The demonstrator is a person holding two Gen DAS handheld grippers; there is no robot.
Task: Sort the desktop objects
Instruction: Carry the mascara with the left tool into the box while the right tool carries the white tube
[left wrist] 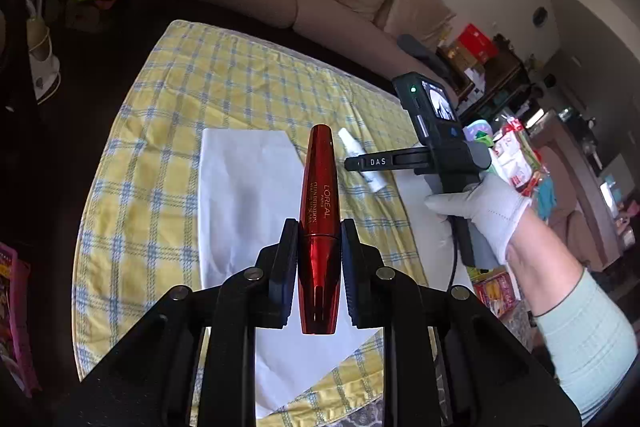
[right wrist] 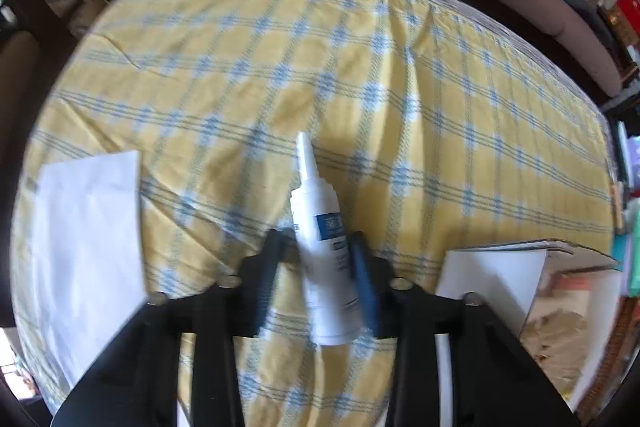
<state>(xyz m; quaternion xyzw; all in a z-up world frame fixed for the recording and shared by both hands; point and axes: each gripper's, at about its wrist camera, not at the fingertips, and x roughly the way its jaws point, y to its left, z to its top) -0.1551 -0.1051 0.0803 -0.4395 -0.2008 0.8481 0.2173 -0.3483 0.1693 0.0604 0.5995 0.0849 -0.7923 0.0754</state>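
Left wrist view: the left claw (left wrist: 319, 247) is clamped on a glossy red mascara (left wrist: 319, 227) (gold L'Oréal lettering), its long axis running straight ahead from the claw, above white paper (left wrist: 244, 195) on the checked bench (left wrist: 168, 99). The right claw (right wrist: 316, 255) pinches a white tube (right wrist: 322, 247) with a blue label, nozzle pointing forward and slightly left, just above the cloth.

Table in yellow-blue checked cloth (left wrist: 168, 131), white paper sheets (left wrist: 248, 195) on it
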